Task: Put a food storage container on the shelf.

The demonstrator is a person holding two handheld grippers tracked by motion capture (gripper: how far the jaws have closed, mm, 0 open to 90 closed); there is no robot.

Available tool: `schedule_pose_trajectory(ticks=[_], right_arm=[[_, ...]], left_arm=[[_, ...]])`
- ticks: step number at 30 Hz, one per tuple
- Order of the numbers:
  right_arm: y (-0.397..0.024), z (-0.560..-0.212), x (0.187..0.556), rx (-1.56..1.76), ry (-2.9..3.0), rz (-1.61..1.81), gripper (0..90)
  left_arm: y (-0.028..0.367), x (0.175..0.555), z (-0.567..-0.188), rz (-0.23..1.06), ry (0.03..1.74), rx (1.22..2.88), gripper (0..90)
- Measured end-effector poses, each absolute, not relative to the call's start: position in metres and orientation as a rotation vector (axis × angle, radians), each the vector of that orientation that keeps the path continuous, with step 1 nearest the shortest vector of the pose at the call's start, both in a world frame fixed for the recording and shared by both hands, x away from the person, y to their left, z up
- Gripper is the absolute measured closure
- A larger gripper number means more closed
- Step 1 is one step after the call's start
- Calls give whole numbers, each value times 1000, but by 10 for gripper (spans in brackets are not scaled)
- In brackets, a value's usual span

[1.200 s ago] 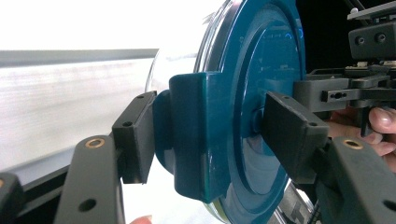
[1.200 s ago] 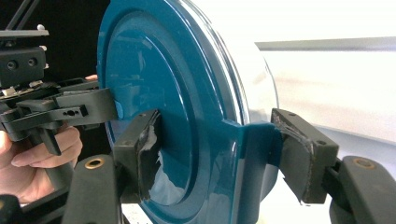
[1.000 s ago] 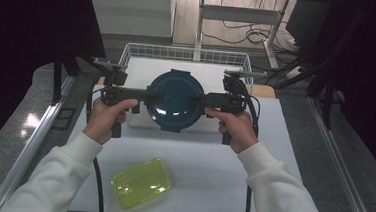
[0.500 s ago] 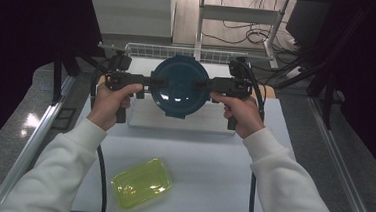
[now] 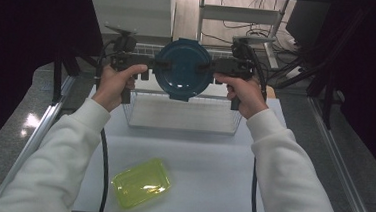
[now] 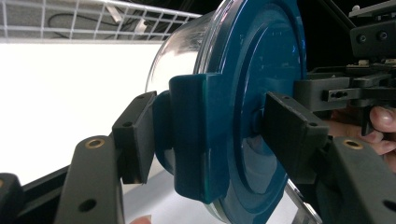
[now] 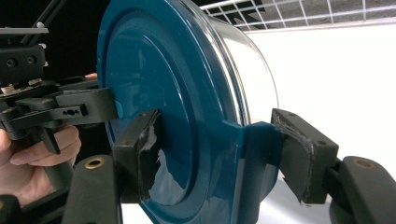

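**Two sets of fingers clamp one round container by its lid clips**

The fingers of the left gripper (image 5: 155, 63) are closed on the container (image 5: 182, 68), one pad on each face of the blue latch tab at its side, as the left gripper view shows. The fingers of the right gripper (image 5: 213, 66) grip the opposite latch tab in the same way, with a worn pad (image 7: 150, 154) pressed against the lid face and the other behind the tab. The container hangs in the air between the two grippers, above the wire basket (image 5: 182, 116) that stands toward the far edge of the table (image 5: 211, 173), and touches neither.

Count: one round container, two grippers, two hands, one wire basket, one yellow-green box.

The container is a clear, round tub (image 6: 180, 60) with a dark teal lid (image 7: 159, 93). The lid has raised concentric rings on its face and a fold-down clip on each side; both clips sit between the fingers. It is held tilted on its side, so that the lid faces the person and the clear body points away toward the basket. The clear wall shows no contents that can be made out.

The yellow-green box (image 5: 142, 183), a shallow translucent rectangle with rounded corners, lies near the table's near edge, left of the middle, well apart from the basket.
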State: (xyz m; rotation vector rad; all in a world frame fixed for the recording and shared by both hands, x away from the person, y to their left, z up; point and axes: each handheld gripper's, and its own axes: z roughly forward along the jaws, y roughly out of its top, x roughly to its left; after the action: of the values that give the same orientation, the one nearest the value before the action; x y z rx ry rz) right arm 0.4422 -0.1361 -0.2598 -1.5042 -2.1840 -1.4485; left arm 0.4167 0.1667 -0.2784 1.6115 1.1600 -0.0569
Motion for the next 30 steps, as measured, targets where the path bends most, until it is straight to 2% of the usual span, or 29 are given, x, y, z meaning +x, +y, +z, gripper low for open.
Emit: schedule_pose_trajectory(ticks=[13, 30], right_arm=[[-137, -260, 475, -1508, -2185, -1421, 351], [-138, -286, 508, -1559, -2106, -1346, 349]], left_arm=[[167, 448, -284, -84, 1170, 1615, 382], [165, 473, -310, -127, 1240, 1579, 382]])
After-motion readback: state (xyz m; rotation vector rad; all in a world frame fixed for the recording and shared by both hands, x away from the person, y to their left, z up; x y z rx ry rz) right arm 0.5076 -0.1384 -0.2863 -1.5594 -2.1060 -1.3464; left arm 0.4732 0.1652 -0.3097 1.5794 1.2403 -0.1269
